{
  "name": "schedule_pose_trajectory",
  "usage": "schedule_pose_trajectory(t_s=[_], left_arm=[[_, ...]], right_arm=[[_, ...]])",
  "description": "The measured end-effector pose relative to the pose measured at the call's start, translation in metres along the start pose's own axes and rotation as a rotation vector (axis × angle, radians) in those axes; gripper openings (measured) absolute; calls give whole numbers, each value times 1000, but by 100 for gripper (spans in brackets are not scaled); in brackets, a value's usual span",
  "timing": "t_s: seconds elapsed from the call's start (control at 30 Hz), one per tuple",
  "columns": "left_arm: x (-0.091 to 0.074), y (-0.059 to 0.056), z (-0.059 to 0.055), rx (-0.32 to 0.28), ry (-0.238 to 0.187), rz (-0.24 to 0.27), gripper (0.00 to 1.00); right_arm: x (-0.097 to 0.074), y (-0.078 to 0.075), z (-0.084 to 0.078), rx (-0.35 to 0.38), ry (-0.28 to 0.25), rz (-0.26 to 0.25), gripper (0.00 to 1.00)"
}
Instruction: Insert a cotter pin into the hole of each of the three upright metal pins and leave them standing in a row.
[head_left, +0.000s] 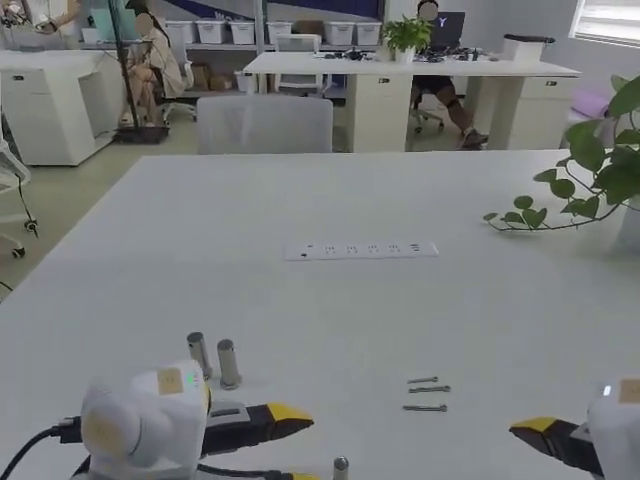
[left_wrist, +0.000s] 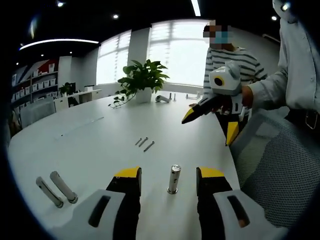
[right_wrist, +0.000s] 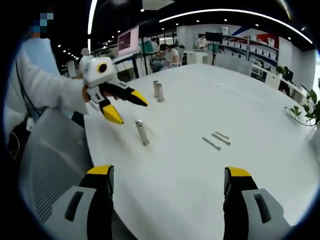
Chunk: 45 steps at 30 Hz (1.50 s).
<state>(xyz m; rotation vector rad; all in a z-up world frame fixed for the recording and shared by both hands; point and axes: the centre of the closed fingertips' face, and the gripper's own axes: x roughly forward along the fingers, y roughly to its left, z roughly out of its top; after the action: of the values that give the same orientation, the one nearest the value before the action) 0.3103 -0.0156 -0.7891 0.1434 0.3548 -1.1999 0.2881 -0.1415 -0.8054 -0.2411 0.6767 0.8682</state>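
Three metal pins (head_left: 228, 362) stand on the table (head_left: 400, 310), the nearest between the parted jaws of the left gripper (left_wrist: 170, 172), as the equally spread right gripper (right_wrist: 167, 172) faces thin, light, slippery cotter pins (head_left: 427, 393), likely best pinched mid-shank.

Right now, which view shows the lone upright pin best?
The left gripper view: the lone pin stands whole and close, framed by the open jaws. The head view cuts it off at the bottom edge; the right gripper view shows it whole but smaller.
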Motion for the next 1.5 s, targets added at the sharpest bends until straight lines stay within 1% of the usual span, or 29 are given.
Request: schedule_pose_trajectory(t_s=[0.1,0.17,0.23,0.3,0.37,0.4,0.43,0.47,0.53,0.67,0.7,0.8,0.87,1.0,1.1,1.27,1.4,1.5], left_arm=[[-10,0,4,-12,-11,15,50],[-16,-1,5,-12,-8,20,51],[-23,-1,5,-25,-3,28,53],[-30,-2,4,-41,4,39,58],[-36,-3,4,-55,0,46,62],[-40,-2,4,-72,1,61,67],[-45,-1,3,-79,1,70,69],[-47,-1,4,-81,0,72,69],[-55,-1,5,-85,-9,96,71],[-70,0,1,-97,8,142,74],[-74,0,-1,-110,11,154,76],[-82,-1,-3,-117,8,180,78],[-87,-2,-5,-128,3,199,81],[-92,-1,-8,-147,-1,222,83],[-95,-1,-9,-155,-5,233,84],[-97,0,-10,-165,-11,247,83],[-100,-1,-12,-172,-10,254,82],[-102,1,-13,-173,-15,268,83]], right_arm=[[1,0,1,-2,-1,6,93],[2,0,1,-5,-1,9,93],[2,0,1,-9,0,12,93],[3,-1,2,-12,0,15,93],[4,-3,1,-13,3,16,93],[4,-3,1,-15,5,18,93],[5,-4,1,-15,5,20,93],[5,-4,1,-16,7,21,93],[6,-5,1,-18,8,23,93],[7,-7,1,-19,11,26,93],[8,-7,0,-17,13,28,93],[9,-9,-2,-10,17,32,92],[10,-11,-4,-10,22,36,92],[11,-15,-7,-16,37,41,92],[13,-22,-7,-25,47,45,90],[17,-44,-5,-23,63,48,85],[20,-57,1,-42,75,46,81],[24,-70,7,-55,83,48,77]])
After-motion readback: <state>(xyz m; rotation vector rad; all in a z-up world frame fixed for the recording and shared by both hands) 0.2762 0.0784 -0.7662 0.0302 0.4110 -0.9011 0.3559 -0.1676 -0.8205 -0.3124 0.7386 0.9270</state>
